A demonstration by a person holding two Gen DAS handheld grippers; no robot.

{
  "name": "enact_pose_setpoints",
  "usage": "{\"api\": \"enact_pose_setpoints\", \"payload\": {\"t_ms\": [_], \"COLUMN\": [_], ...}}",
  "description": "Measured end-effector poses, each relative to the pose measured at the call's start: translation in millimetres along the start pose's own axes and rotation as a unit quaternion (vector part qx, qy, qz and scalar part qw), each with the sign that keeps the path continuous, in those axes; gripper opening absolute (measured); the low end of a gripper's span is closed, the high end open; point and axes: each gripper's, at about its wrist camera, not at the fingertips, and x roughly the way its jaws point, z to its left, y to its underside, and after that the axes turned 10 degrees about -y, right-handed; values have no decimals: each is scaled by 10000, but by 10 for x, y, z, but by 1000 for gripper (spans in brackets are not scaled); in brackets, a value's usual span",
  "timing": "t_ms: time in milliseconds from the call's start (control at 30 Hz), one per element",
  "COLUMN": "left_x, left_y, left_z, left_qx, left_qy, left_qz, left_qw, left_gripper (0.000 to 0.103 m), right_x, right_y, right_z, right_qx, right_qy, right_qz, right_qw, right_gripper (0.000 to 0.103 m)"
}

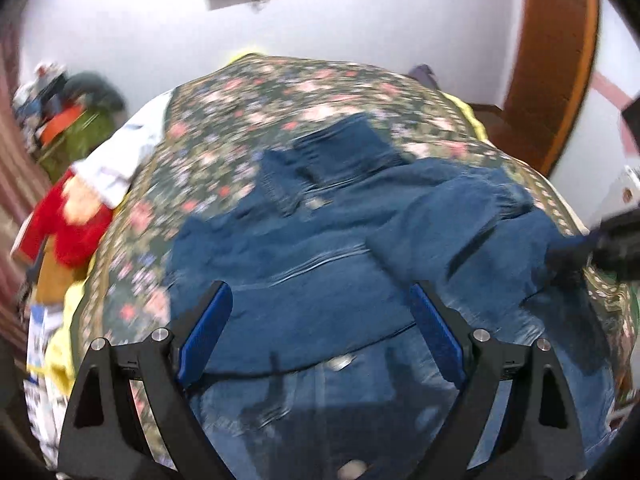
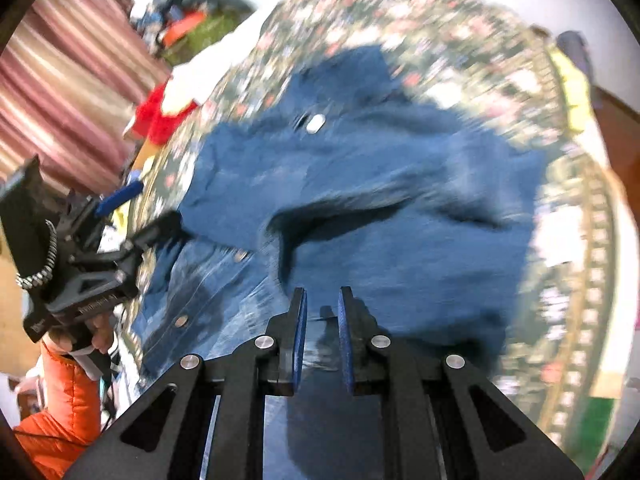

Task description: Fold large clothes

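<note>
The right tool (image 2: 322, 308) is clenched on a fold of the denim jacket (image 2: 380, 184), which lies spread on the flowered bed (image 1: 248, 92). The left tool (image 1: 320, 300) hangs released above it. A thin pinch may slip, dropping the fold crooked and bunching the sleeve.

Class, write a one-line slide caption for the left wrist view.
Open left gripper above a denim jacket spread on a floral bedspread.

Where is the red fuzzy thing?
The red fuzzy thing lies at the left edge of the flowery bedspread in the left wrist view, just under a white cloth, left of the denim jacket.
</note>
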Motion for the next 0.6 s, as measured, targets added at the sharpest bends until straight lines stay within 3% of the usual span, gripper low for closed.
{"api": "enact_pose_setpoints", "payload": {"t_ms": [100,233,333,433,600], "left_x": [149,404,644,791,711], "left_y": [-141,-218,-248,-302,-428], "left_z": [-356,-766,-1032,-1118,-744], "left_qx": [415,868,1183,1349,1067], "left_qy": [177,464,130,-478,-834], "left_qz": [75,312,411,190,-119], "left_qw": [9990,9947,9920,9895,9907], "left_gripper": [91,91,90,89,83], "right_x": [-296,-444,-307,-48,71], "right_y": [-45,-62,-33,61,197], "right_z": [-212,-533,-741,-929,-1014], "right_qx": [67,231,405,533,230], "right_qy": [374,865,947,938,879], "right_qz": [-443,-628,-477,-157,-239], "right_qw": [9983,9940,9935,9940,9956], "right_gripper": [11,11,11,11,11]}}
